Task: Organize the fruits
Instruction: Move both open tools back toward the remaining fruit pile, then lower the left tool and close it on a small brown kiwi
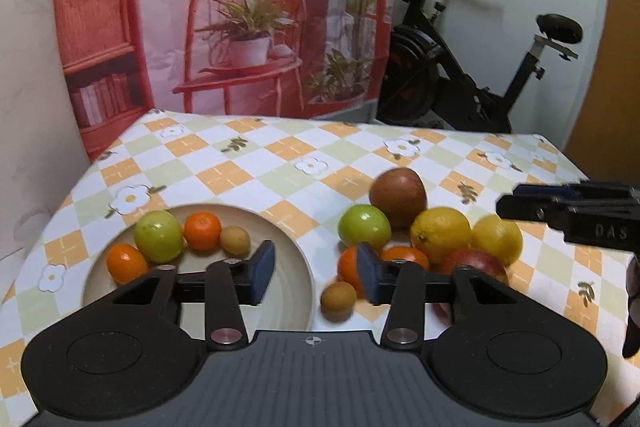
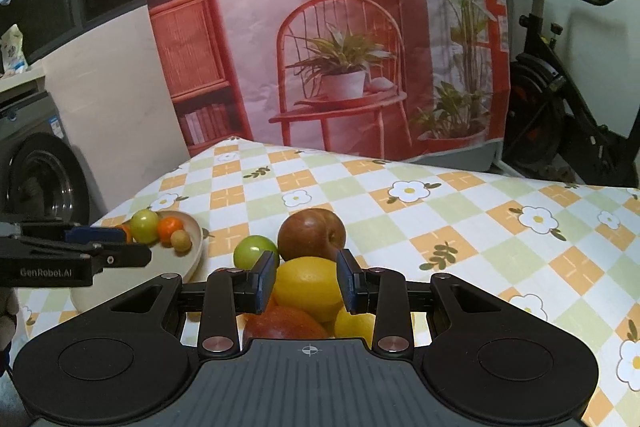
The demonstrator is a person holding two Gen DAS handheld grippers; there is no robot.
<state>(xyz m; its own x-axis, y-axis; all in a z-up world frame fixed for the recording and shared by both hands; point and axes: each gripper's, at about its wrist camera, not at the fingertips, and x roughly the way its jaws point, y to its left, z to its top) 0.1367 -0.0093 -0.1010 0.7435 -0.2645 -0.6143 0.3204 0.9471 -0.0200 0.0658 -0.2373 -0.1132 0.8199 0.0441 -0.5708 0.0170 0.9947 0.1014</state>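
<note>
A beige plate (image 1: 292,291) at the left holds a green apple (image 1: 158,235), two oranges (image 1: 202,230) and a small brown fruit (image 1: 235,239). Right of it on the cloth lie a green apple (image 1: 364,227), a brown-red apple (image 1: 398,197), two lemons (image 1: 440,235), a red apple (image 1: 474,265), oranges (image 1: 347,269) and a small brown fruit (image 1: 338,300). My left gripper (image 1: 316,277) is open and empty above the plate's right rim. My right gripper (image 2: 307,281) is open with its pads on either side of a lemon (image 2: 308,285), above the pile.
The table wears a checked flower cloth (image 2: 460,227). A printed backdrop (image 1: 240,11) hangs behind the table. An exercise bike (image 1: 460,67) stands at the back right, and a washing machine (image 2: 40,171) at the left in the right wrist view.
</note>
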